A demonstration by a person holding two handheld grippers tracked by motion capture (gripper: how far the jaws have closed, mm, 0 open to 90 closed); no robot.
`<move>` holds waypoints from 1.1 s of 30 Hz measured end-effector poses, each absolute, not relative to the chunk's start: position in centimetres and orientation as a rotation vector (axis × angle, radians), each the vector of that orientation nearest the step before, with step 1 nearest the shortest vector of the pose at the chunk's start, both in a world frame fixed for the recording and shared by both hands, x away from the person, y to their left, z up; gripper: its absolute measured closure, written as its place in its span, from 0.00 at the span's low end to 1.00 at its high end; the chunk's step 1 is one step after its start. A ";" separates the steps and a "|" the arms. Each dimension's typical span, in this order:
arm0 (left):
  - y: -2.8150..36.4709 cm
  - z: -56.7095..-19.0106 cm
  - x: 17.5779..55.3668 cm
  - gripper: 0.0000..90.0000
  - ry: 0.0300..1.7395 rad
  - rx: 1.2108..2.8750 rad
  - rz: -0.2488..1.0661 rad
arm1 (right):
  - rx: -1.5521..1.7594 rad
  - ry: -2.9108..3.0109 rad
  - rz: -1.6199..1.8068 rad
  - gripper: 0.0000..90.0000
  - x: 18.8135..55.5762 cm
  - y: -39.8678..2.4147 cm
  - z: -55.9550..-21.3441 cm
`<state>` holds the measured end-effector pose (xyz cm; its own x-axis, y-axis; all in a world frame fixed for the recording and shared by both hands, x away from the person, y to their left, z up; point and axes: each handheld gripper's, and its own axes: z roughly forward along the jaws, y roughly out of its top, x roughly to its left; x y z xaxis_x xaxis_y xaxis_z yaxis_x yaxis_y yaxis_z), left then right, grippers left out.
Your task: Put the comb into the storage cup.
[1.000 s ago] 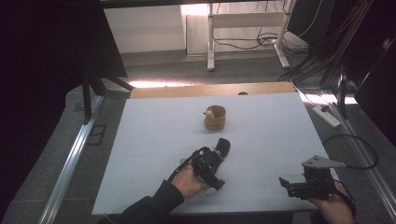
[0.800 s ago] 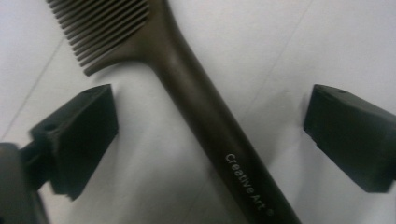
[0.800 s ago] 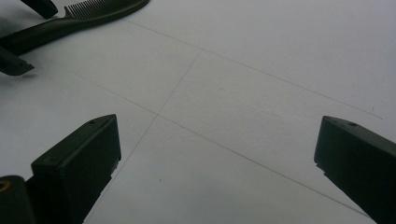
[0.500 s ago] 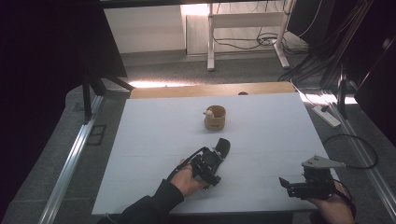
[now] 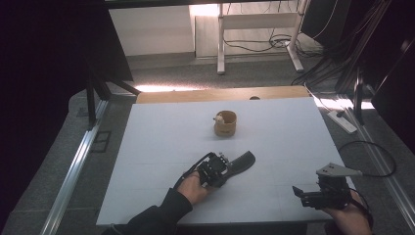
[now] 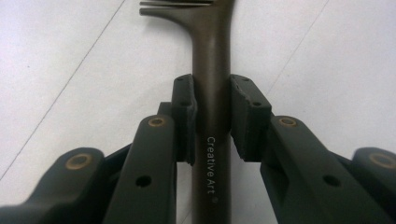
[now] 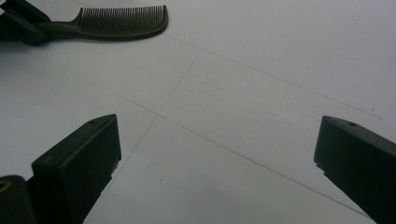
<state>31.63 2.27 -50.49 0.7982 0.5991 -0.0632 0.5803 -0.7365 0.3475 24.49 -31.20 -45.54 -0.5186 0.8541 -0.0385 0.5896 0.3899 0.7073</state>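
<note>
A dark comb lies flat on the white table, its teeth end pointing right and away from the person. My left gripper is down at the comb's handle. Its jaws have just been closing, and in the left gripper view both pads press on the sides of the handle, which reads "Creative Art". My right gripper rests near the table's front right corner, jaws wide apart with only bare table between them. The comb and the left gripper lie farther off in the right gripper view.
A small tan cup with something pale in it stands at mid-table, beyond the comb. A wooden strip edges the table's far side. A power strip and cables lie on the floor at the right.
The left gripper's jaws have come together around the comb's handle. The left hand shifted only slightly. The right gripper and the cup kept still.
</note>
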 end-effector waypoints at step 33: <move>4.2 -49.5 31.7 0.80 0.816 2.498 0.004 | 1.236 2.256 0.915 0.01 24.4 -31.2 -45.5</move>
